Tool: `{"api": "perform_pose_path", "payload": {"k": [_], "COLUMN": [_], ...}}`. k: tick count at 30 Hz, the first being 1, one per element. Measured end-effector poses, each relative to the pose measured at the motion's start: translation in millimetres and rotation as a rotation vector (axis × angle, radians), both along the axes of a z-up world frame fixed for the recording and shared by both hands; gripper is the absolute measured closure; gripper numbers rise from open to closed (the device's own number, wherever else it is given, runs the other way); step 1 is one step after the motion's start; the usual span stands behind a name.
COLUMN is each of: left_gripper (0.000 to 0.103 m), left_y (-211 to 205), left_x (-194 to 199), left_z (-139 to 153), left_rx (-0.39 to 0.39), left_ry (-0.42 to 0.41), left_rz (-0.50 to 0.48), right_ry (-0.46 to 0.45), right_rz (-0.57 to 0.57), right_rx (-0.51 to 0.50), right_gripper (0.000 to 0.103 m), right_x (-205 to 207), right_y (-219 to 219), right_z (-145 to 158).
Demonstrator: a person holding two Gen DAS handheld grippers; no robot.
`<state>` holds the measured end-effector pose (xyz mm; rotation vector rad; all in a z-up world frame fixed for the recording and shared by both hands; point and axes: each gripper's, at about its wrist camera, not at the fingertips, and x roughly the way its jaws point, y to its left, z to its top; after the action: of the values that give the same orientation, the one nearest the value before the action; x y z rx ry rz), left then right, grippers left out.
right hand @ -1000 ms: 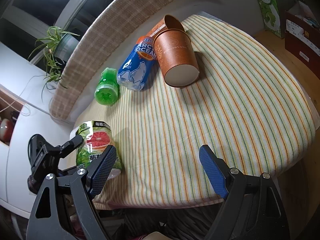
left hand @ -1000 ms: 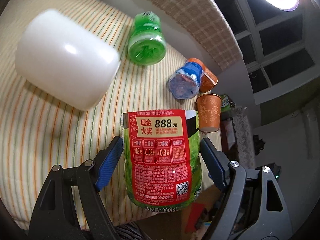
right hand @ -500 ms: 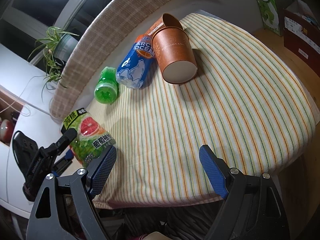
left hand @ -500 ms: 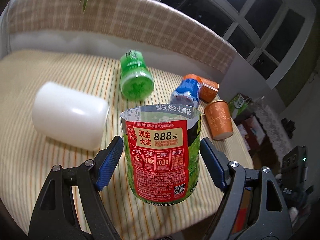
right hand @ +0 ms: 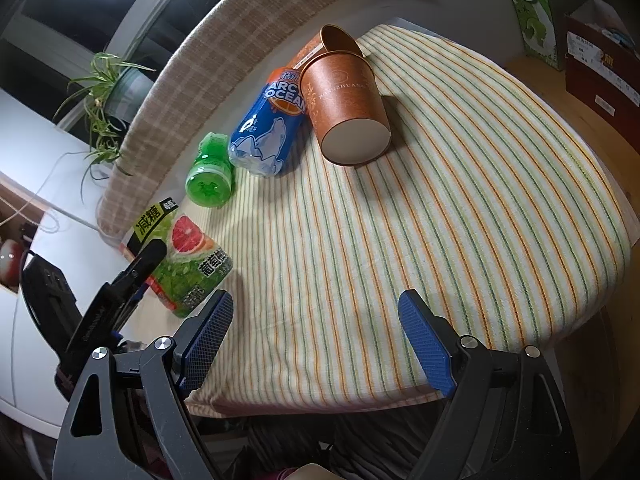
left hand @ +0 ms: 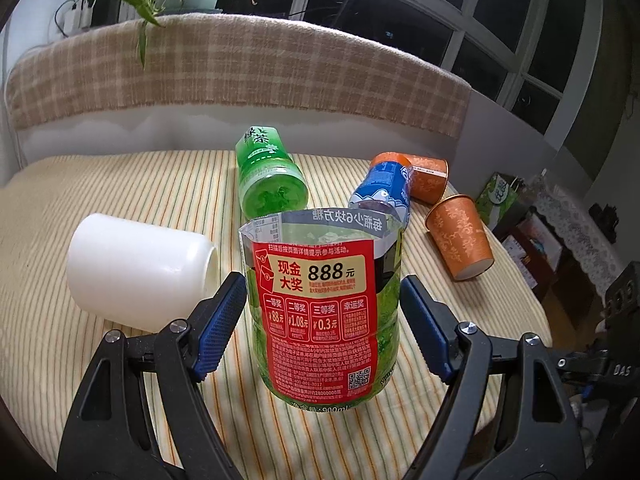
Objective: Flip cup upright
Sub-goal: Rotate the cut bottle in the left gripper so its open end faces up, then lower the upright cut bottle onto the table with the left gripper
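Note:
A cut-off plastic bottle cup (left hand: 324, 312) with a red and green label stands upright, open top up, on the striped tablecloth (left hand: 120, 184). My left gripper (left hand: 324, 328) is open around it, fingers (left hand: 218, 330) close to its sides with small gaps. The cup also shows in the right wrist view (right hand: 188, 264) with the left gripper (right hand: 132, 276) beside it. My right gripper (right hand: 316, 344) is open and empty above the table's near edge.
A white cup (left hand: 140, 272) lies on its side to the left. A green bottle cup (left hand: 268, 180), a blue bottle cup (left hand: 384, 188) and two orange paper cups (left hand: 460, 236) lie on their sides farther back. A padded backrest (left hand: 240, 76) runs behind the table.
The left gripper has tilted the labelled cup up from lying to standing on the cloth. Its fingers stay spread around it. The right gripper has not moved.

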<state>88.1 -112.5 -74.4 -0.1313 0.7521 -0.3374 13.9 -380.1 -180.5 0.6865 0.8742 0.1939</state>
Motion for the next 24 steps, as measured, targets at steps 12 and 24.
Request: {"api": "perform_pose_path", "payload": {"k": [12, 24], "left_gripper": [0.022, 0.021], "left_y": [-3.7, 2.9], "left_x": [-9.1, -17.3], "left_z": [-1.5, -7.3], "left_rx": [0.036, -0.020], "left_ry": [-0.021, 0.032], "left_rz": [-0.026, -0.063], "right_ry": [0.003, 0.003], "right_rz": [0.003, 0.017], "right_rx": [-0.003, -0.008], "right_gripper": [0.018, 0.018], "right_x": [1.5, 2.1], "right_y": [0.2, 6.5], "right_z": [-0.1, 2.0]}}
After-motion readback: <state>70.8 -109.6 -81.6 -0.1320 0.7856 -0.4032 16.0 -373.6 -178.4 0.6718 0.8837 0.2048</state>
